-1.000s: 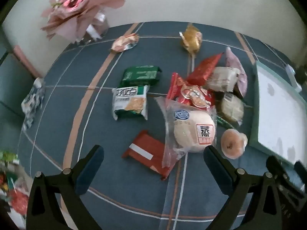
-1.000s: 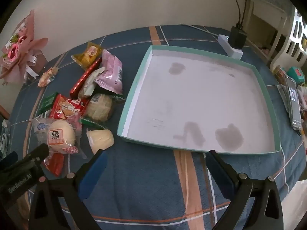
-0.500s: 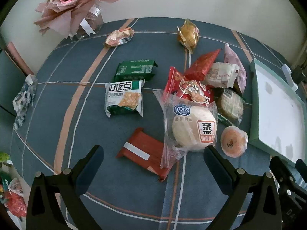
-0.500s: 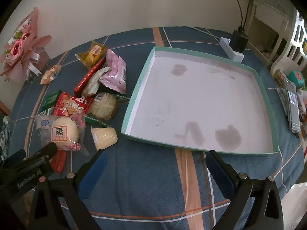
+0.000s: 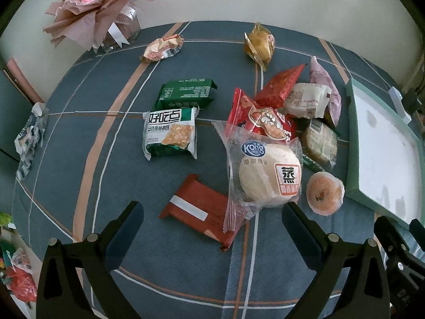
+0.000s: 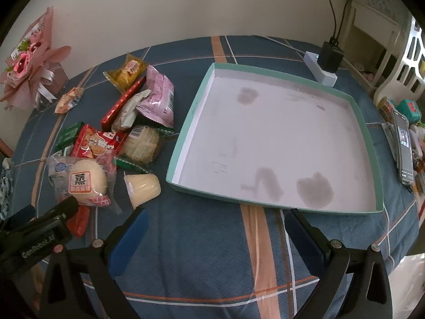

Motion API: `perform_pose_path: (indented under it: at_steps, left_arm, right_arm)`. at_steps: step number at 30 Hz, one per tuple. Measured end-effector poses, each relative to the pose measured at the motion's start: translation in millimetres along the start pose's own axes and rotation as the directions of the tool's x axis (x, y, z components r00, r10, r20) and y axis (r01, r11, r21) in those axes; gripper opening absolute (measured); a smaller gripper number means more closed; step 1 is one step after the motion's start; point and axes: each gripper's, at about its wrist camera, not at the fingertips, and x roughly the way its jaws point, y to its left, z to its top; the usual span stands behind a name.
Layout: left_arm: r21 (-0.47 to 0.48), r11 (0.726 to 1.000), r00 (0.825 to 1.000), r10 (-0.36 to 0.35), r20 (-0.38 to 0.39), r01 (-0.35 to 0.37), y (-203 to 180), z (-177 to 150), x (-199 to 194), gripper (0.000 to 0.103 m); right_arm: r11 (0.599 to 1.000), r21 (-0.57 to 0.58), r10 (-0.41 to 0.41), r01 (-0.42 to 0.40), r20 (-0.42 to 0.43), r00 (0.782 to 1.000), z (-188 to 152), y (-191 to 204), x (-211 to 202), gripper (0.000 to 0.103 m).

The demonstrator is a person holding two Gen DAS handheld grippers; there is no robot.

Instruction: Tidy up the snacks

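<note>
Several wrapped snacks lie scattered on a blue plaid tablecloth. A steamed bun in a clear bag (image 5: 268,175) rests partly on a flat red packet (image 5: 198,212), with a round orange pastry (image 5: 324,194) to its right. My left gripper (image 5: 212,218) hovers open just before the red packet, holding nothing. A green-and-white cracker pack (image 5: 171,133) and a green pack (image 5: 186,94) lie further back. The shallow teal-rimmed tray (image 6: 186,141) sits bare to the right of the pile. My right gripper (image 6: 215,228) is open in front of the tray's near edge. A pale jelly cup (image 6: 142,187) lies left of it.
A pink paper bouquet (image 5: 98,8) stands at the back left by the wall. A power strip with a black plug (image 6: 325,66) sits behind the tray. A phone (image 6: 403,146) and small items crowd the right table edge. More wrappers (image 5: 28,141) lie at the left edge.
Both grippers have drawn back and up a little, so the snacks and the tray sit slightly lower and smaller in view. Nothing was grasped or moved.
</note>
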Motion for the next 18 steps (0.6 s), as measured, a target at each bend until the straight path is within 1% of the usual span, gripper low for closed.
perform_pose_path:
  at_steps: [18]
  left_arm:
    - [-0.007, 1.0, 1.0, -0.003, -0.006, 0.003, 4.3, -0.1, -0.1, 0.103]
  right_arm:
    - [1.0, -0.005, -0.002, 0.002, 0.001, 1.0, -0.1, -0.2, -0.6, 0.103]
